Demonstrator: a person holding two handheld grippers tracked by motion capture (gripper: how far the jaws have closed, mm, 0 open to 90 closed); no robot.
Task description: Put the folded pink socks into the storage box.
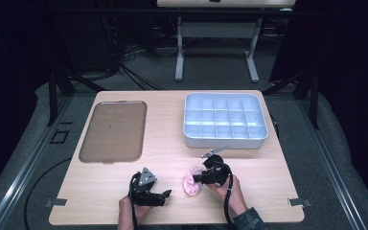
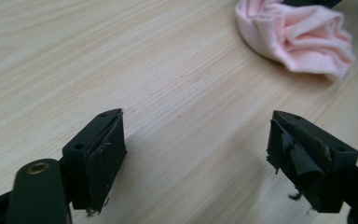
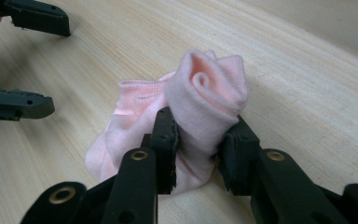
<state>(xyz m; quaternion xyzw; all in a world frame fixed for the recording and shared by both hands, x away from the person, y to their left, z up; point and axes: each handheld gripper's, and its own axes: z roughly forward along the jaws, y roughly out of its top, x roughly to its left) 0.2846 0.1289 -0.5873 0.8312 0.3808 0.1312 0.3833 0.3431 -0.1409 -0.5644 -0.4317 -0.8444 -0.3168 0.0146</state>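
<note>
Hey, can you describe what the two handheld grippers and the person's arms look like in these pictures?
Both are black. The left gripper carries a grey three-cornered plate on top; its jaw pads look worn and frayed. The right gripper has brass-coloured rivets on its jaw arms and a black cable trailing along the wrist. The right arm wears a dark sleeve.
</note>
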